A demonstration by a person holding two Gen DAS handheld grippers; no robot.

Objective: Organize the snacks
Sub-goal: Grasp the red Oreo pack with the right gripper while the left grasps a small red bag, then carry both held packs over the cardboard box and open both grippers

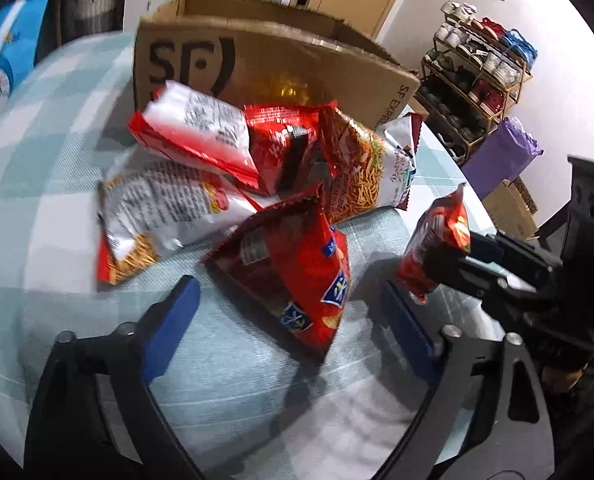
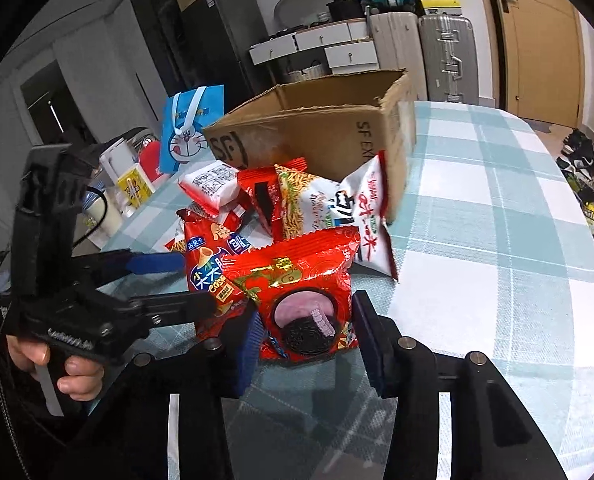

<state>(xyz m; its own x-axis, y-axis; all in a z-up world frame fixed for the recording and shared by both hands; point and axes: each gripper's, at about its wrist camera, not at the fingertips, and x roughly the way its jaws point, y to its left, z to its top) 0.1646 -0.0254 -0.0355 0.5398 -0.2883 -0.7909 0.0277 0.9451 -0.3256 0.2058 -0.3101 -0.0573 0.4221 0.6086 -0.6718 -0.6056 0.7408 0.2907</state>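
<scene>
Colours only, places relative to the cardboard box (image 2: 329, 136): box is plain brown, black "SF" print on its walls.
Tablecloth (image 2: 497, 208) under it: pale teal and white check.
Packets in front of the box: cookie packet (image 2: 309, 300) is bright red with gold lettering and a black sandwich cookie printed on it; crisps bag (image 1: 297, 276) is red with blue label patches; noodle-snack bag (image 2: 361, 216) is white with red characters and red edges, orange-yellow sticks pictured.
Gift bag (image 2: 191, 128) left of the box: blue, white cartoon cat face.
Both grippers: black frames, blue pads (image 1: 173, 328).
</scene>
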